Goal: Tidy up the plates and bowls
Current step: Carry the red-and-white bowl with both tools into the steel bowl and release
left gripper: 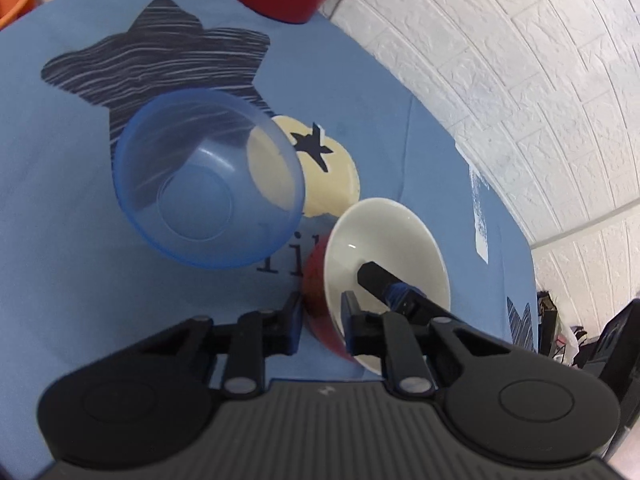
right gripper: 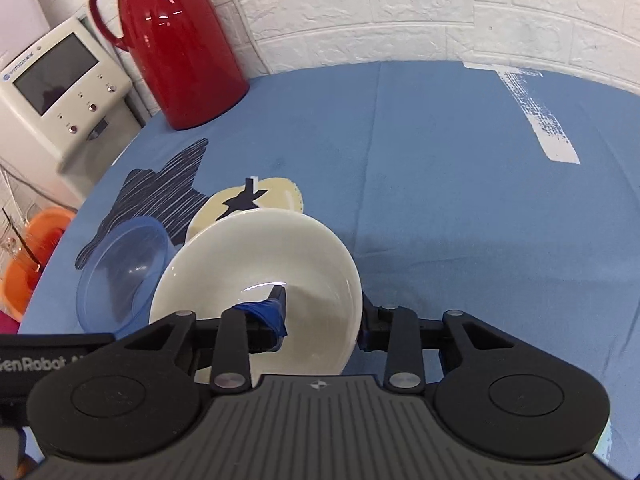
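Right wrist view shows the right gripper [right gripper: 320,320] with jaws pinching the rim of the tilted white bowl [right gripper: 256,280] beside the blue bowl [right gripper: 120,276], left jaws also pinching it, so it could slip.

On the blue-clothed surface [right gripper: 440,200], the translucent blue plastic bowl [right gripper: 120,272] sits just left of the white ceramic bowl [right gripper: 260,264]. The red plastic jug [right gripper: 176,48] stands behind both, against the white brick wall [right gripper: 400,8].
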Demonstrator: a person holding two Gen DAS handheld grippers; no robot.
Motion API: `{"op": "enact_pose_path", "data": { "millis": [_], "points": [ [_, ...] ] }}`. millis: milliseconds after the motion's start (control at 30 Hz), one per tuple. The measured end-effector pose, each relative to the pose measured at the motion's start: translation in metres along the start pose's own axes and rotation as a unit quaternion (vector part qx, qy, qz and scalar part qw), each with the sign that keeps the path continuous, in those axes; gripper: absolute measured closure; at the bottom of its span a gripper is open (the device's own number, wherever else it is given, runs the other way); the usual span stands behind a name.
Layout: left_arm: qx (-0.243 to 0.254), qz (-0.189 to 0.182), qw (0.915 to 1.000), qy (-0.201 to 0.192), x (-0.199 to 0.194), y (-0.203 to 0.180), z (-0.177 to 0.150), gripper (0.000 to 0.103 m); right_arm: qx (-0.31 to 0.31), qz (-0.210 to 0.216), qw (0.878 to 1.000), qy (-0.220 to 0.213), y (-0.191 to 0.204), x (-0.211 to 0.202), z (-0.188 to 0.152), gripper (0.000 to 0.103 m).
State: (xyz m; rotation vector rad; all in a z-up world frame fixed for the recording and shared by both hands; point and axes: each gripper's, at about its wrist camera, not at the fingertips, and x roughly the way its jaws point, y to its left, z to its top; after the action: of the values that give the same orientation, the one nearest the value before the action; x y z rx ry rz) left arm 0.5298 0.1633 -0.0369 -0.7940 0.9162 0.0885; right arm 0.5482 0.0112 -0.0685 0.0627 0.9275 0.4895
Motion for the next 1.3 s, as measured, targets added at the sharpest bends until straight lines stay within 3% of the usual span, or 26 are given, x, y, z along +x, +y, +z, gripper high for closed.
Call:
{"op": "enact_pose_path", "data": {
  "millis": [267, 433, 633, 800, 1033, 1233, 1300],
  "points": [
    [0.046, 0.009, 0.9986, 0.024, -0.021, 0.003, -0.025, 0.095, -0.002, 0.001, 1.000, 0.017, 0.017, -0.031, -0.030, 0.083],
    [0.074, -0.006, 0.9965, 0.039, -0.060, -0.001, -0.056, 0.095, -0.006, 0.002, 1.000, 0.004, 0.032, -0.086, -0.059, 0.079],
    [0.122, -0.031, 0.9907, 0.051, -0.122, -0.010, -0.118, 0.096, -0.016, -0.011, 0.999, -0.031, 0.038, -0.171, -0.114, 0.078],
    [0.163, -0.041, 0.9824, 0.082, -0.152, -0.013, -0.182, 0.097, 0.001, -0.022, 0.999, -0.034, 0.031, -0.218, -0.173, 0.078],
    [0.219, -0.033, 0.9669, 0.127, -0.162, -0.008, -0.255, 0.096, 0.027, -0.029, 0.999, -0.020, 0.021, -0.240, -0.238, 0.078],
    [0.235, -0.007, 0.9615, 0.143, -0.148, -0.001, -0.276, 0.097, 0.042, -0.018, 0.999, -0.002, 0.011, -0.226, -0.261, 0.078],
    [0.245, -0.006, 0.9606, 0.132, -0.148, -0.004, -0.278, 0.096, 0.030, -0.020, 0.999, -0.005, 0.012, -0.225, -0.265, 0.078]
  ]
}}
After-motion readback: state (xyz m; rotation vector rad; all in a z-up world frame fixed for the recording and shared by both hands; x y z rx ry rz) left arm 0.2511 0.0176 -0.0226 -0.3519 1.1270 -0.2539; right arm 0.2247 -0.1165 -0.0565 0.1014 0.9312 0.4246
